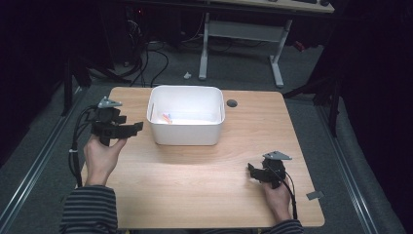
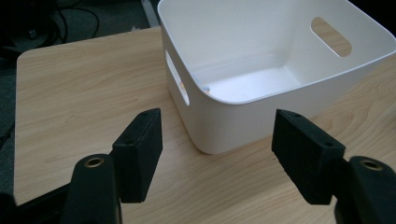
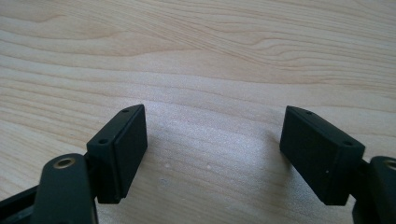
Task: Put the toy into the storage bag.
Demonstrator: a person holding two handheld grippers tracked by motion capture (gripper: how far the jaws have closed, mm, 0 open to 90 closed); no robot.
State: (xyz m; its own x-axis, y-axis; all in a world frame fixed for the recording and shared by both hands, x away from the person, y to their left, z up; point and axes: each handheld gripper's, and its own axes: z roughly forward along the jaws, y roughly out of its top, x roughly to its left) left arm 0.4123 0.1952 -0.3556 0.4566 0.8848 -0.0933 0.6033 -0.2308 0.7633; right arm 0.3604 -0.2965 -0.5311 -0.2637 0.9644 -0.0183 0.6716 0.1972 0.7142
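Here, a white rectangular plastic bin (image 1: 185, 127) with slot handles in its short walls stands on the light wooden table (image 1: 195, 185), toward the far side and a little left of centre. Something small and orange with pale bits lies on its floor near the left wall; what it is cannot be told.

The left gripper (image 1: 139, 126) hovers just beside the bin's left wall, its jaws spread wide and holding nothing; in the left gripper view (image 2: 217, 147) they frame the bin's near corner. The right gripper (image 1: 252, 170) sits low over bare table well apart from the bin, near the right front, jaws likewise wide apart and empty (image 3: 212, 149).

The bin looks light and fairly stiff, though its thin walls would likely flex a little when squeezed, and the smooth glossy plastic may be slippery. The surest hold, I judge, is pinching the rim, or hooking a jaw through a handle slot (image 2: 177, 84).
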